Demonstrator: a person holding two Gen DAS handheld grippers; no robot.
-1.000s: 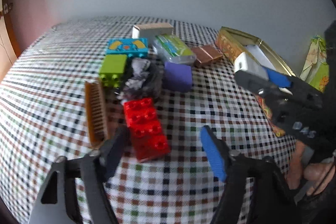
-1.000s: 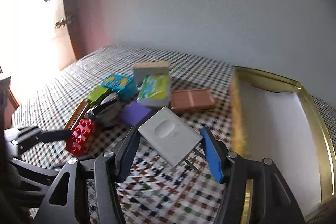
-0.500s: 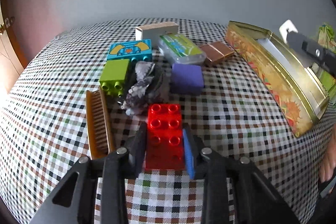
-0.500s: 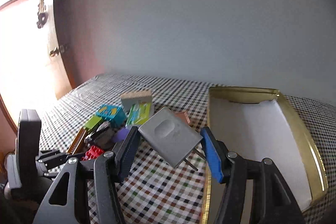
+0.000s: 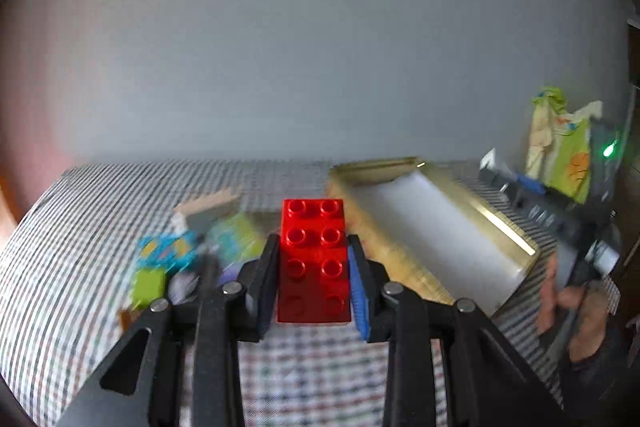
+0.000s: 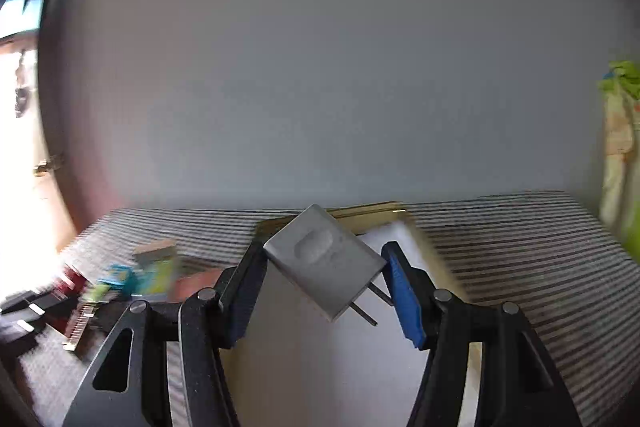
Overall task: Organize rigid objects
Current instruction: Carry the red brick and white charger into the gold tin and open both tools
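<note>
Checked bench [image 5: 80,227], both claws loaded.
Left claw [image 5: 314,267] clamps red brick [image 5: 314,259]; right claw [image 6: 324,279] grips grey plug [image 6: 324,263], both seemingly bound for gold tin [image 5: 500,227].

Plain pale grey-white wall [image 5: 320,47], unadorned, behind the table. Table covered in a small-check multicoloured cloth [image 5: 72,227]. Strong daylight at the far left [image 6: 24,187], washing out detail. Green-and-cream patterned fabric [image 5: 560,143] hanging at right, blurred.
</note>
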